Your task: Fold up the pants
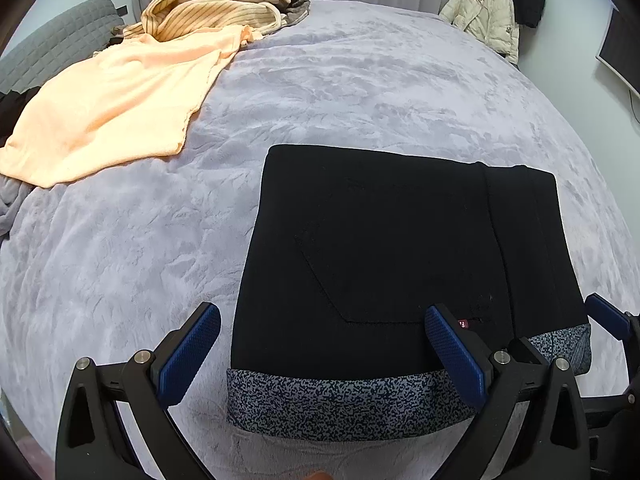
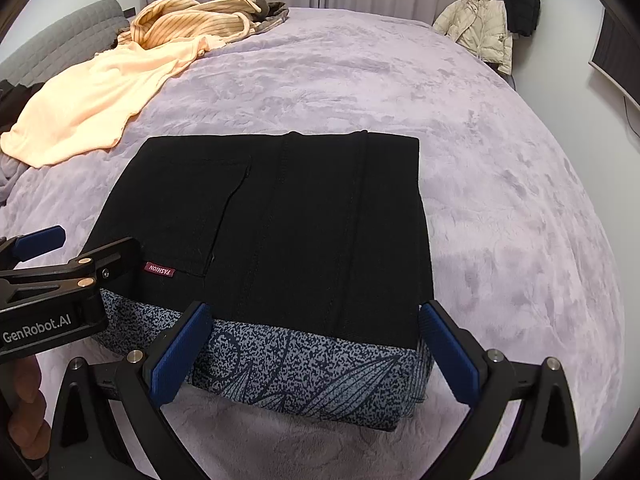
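Black pants (image 2: 280,232) seen folded flat on bed (image 2: 500,200), patterned waistband nearest; right gripper (image 2: 316,354) held open astride it w/o contact.

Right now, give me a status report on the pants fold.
Left gripper open, empty. Right gripper open, empty. Black pants folded flat on the bed. Peach garment lies apart, nothing obstructing.

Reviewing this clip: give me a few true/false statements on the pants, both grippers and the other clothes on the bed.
1. The black pants lie folded into a compact rectangle. True.
2. The right gripper is clamped on the patterned waistband. False: its fingers stand open, holding nothing.
3. The left gripper is open. True.
4. The peach garment lies on top of the pants. False: it lies apart, toward the far left of the bed.
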Available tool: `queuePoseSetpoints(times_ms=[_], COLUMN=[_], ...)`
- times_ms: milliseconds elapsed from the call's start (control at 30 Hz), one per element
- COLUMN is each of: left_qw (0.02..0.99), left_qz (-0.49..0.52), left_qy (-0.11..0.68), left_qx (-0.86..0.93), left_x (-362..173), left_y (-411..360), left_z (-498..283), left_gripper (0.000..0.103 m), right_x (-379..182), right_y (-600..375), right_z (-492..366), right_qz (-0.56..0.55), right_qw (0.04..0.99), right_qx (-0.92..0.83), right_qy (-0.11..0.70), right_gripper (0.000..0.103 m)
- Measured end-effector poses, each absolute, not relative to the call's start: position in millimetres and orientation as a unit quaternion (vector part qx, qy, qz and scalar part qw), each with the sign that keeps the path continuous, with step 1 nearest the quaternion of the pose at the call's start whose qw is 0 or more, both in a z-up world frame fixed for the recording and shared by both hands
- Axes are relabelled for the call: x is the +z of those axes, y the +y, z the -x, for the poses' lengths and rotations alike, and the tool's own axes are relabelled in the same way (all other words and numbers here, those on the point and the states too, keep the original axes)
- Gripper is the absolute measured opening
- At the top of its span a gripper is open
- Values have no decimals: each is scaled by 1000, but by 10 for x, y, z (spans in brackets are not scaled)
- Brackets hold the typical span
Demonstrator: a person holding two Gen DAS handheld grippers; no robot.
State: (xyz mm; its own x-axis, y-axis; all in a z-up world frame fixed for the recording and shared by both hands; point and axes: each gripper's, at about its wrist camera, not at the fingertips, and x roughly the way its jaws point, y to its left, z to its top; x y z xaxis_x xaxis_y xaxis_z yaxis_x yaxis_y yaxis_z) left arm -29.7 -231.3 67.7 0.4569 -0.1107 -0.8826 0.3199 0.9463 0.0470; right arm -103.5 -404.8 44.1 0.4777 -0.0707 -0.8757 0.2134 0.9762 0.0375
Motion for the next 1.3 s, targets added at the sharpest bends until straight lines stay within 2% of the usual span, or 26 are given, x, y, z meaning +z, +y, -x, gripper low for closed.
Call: queuePoseSetpoints(times_ms=[1300], left_qw=[848], left_qz=[-98], left_qy=[505], left_qx=[-130], left_x=[724], left_y=[-2245], left_z=[375], left_gripper=[102], right_x=[481], right_y=[-4036], right_z=[1107], right_qz=[-86], right_qw=[856], right_qx=[-85], right_qy=[503], right_gripper=[103])
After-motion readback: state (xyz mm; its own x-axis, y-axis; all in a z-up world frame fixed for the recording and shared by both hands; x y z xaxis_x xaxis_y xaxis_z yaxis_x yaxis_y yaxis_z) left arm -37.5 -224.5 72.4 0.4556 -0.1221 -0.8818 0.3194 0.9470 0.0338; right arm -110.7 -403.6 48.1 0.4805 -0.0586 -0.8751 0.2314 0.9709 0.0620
